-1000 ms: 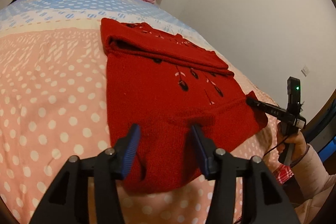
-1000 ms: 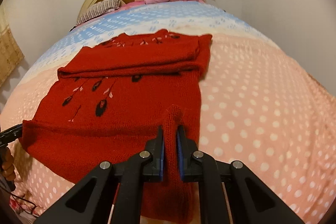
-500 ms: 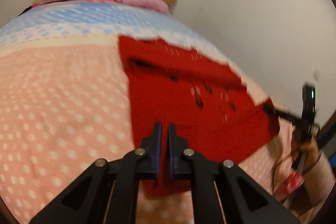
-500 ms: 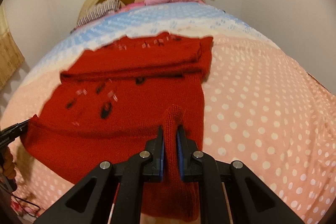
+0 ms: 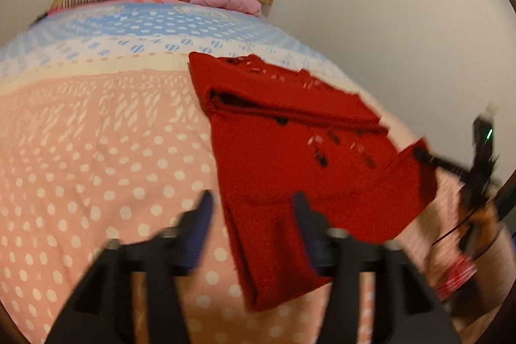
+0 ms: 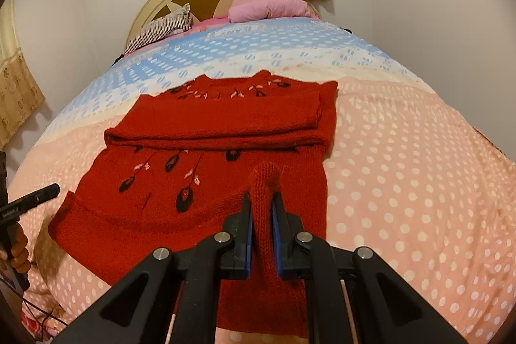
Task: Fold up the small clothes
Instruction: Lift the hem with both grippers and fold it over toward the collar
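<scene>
The left gripper (image 5: 251, 215) has reopened its jaws, releasing the sweater (image 5: 290, 170).

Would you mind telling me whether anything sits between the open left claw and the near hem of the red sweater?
Nothing visible does: the left claw is open at the red sweater hem with only the bedspread around it. The right claw pinches the other corner.

Warm dim light, fisheye-warped edges, left view motion-blurred

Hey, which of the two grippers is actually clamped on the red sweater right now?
The right gripper: its jaws pinch a raised ridge of the red sweater near the hem. The left gripper has its jaws spread wide, gripping nothing.
</scene>
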The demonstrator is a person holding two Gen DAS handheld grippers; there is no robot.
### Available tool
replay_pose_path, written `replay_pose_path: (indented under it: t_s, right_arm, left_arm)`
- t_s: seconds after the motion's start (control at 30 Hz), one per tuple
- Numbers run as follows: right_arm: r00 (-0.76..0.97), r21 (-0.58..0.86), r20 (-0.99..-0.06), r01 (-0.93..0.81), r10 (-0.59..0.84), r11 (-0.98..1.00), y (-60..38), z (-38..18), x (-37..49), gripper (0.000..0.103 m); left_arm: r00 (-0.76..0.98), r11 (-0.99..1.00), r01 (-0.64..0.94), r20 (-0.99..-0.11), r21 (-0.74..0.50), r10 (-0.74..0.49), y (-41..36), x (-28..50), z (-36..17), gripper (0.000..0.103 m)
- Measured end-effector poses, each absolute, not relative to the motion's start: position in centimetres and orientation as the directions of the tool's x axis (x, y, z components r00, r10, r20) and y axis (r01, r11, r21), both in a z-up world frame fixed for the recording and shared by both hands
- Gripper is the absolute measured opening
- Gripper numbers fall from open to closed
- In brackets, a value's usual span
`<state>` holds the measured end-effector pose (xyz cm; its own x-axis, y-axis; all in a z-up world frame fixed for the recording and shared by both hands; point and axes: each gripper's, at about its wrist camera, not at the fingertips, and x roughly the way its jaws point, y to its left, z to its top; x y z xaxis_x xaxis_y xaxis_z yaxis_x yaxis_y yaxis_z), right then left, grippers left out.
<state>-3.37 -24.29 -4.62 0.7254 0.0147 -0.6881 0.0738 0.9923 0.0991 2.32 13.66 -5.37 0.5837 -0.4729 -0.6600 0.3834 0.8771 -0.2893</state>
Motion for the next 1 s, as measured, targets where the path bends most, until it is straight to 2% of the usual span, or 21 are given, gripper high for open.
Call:
replay_pose_path:
  t_s: [0.2, 0.27, 0.3, 0.33, 0.5, 0.6, 0.73, 0.77, 0.8, 0.87, 1.0]
  right_arm:
    - [0.715, 0.124, -0.698, 0.087, 0.024, 0.989, -24.9, -5.0, -3.5, 0.01]
    - [0.714, 0.118, -0.7, 0.085, 0.022, 0.989, -24.8, -5.0, -3.6, 0.01]
    - [0.713, 0.116, -0.701, 0.084, 0.021, 0.99, -24.8, -5.1, -3.6, 0.01]
    - [0.712, 0.115, -0.701, 0.085, 0.02, 0.99, -24.7, -5.1, -3.6, 0.01]
    - [0.709, 0.129, -0.704, 0.094, 0.025, 0.987, -24.9, -5.5, -3.7, 0.01]
    - [0.707, 0.134, -0.707, 0.099, 0.025, 0.986, -25.0, -5.7, -3.7, 0.01]
    - [0.697, 0.131, -0.717, 0.102, 0.023, 0.986, -25.1, -6.1, -3.7, 0.01]
    - [0.694, 0.131, -0.719, 0.104, 0.022, 0.986, -25.1, -6.2, -3.7, 0.01]
    - [0.693, 0.132, -0.72, 0.106, 0.022, 0.986, -25.2, -6.3, -3.6, 0.01]
    - [0.691, 0.133, -0.723, 0.109, 0.021, 0.985, -25.2, -6.4, -3.6, 0.01]
    - [0.694, 0.133, -0.72, 0.116, 0.015, 0.984, -25.3, -6.0, -3.5, 0.01]
  left_arm:
    - [0.596, 0.893, 0.379, -0.675, -0.241, -0.435, 12.3, 2.0, -7.0, 0.063]
    - [0.634, 0.899, 0.383, -0.648, -0.211, -0.422, 12.0, 1.4, -6.9, 0.037]
    - [0.644, 0.899, 0.387, -0.638, -0.203, -0.421, 11.9, 1.1, -6.9, 0.018]
    - [0.655, 0.899, 0.392, -0.627, -0.195, -0.421, 11.8, 0.9, -6.7, 0.013]
    - [0.674, 0.884, 0.451, -0.603, -0.121, -0.426, 10.9, -0.3, -6.3, 0.011]
    - [0.651, 0.89, 0.445, -0.646, -0.102, -0.399, 10.4, 0.0, -6.9, 0.012]
    - [0.634, 0.904, 0.405, -0.671, -0.137, -0.386, 10.8, 1.0, -7.3, 0.029]
    - [0.625, 0.903, 0.404, -0.676, -0.147, -0.389, 10.8, 1.2, -7.4, 0.028]
    - [0.619, 0.9, 0.406, -0.677, -0.158, -0.398, 10.8, 1.3, -7.5, 0.027]
    - [0.615, 0.893, 0.412, -0.668, -0.18, -0.419, 11.0, 1.3, -7.4, 0.011]
    - [0.603, 0.885, 0.383, -0.654, -0.265, -0.457, 12.0, 2.0, -6.6, 0.007]
